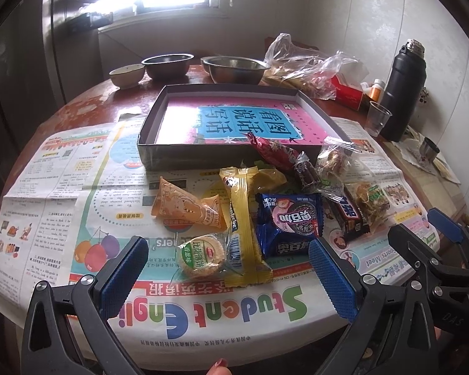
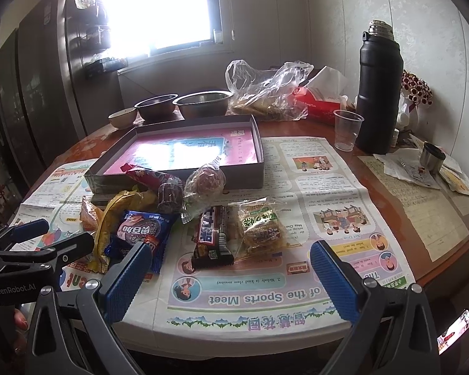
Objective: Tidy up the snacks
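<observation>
A heap of wrapped snacks lies on newspaper in front of a shallow grey box (image 1: 147,153) (image 2: 253,172) with a pink and blue book cover inside. Among them are a blue cookie pack (image 1: 289,223) (image 2: 140,229), a long yellow pack (image 1: 244,225), a round biscuit (image 1: 201,256), an orange pouch (image 1: 187,209), a dark chocolate bar (image 2: 211,237) (image 1: 351,215) and a clear pack of fried snack (image 2: 261,228). My left gripper (image 1: 228,256) is open, hovering just short of the biscuit and yellow pack. My right gripper (image 2: 231,259) is open near the chocolate bar's near end.
Metal bowls (image 1: 237,68) (image 2: 203,100) and a small ceramic bowl (image 1: 126,73) stand behind the box. A plastic bag (image 2: 265,90), a red packet, a clear cup (image 2: 347,129) and a tall black flask (image 2: 380,93) are at the back right. Papers and a steel cup (image 2: 433,156) lie right.
</observation>
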### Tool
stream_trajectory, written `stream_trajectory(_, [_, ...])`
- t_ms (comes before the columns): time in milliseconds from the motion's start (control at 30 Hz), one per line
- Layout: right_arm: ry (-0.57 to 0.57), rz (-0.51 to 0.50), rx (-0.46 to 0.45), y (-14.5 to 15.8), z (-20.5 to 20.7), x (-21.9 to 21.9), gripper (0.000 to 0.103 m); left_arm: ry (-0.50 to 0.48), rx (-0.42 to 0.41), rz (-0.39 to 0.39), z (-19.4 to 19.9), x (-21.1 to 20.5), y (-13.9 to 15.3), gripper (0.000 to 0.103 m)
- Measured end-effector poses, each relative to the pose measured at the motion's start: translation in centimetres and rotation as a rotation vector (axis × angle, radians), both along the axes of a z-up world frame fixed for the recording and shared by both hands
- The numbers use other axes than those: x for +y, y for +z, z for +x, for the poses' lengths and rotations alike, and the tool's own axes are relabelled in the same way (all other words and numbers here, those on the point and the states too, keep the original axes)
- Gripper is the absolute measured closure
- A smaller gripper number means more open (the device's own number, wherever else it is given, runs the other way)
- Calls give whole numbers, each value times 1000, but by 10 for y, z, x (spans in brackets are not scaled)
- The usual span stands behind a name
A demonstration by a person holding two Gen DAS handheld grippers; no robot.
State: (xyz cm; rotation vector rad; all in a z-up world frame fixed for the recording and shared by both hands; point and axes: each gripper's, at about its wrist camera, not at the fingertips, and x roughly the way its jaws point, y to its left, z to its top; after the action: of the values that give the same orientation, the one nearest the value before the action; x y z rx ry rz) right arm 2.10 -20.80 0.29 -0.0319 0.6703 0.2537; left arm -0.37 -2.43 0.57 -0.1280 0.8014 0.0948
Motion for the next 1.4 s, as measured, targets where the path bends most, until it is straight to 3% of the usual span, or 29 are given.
stream_trajectory(833, [-1,10,4,-3,1,-4,1,2,14,-6,-1,6,-4,1])
stream_trajectory(1400, [-16,23,29,-12,12,-10,1,72,121,-13,1,47,-27,1])
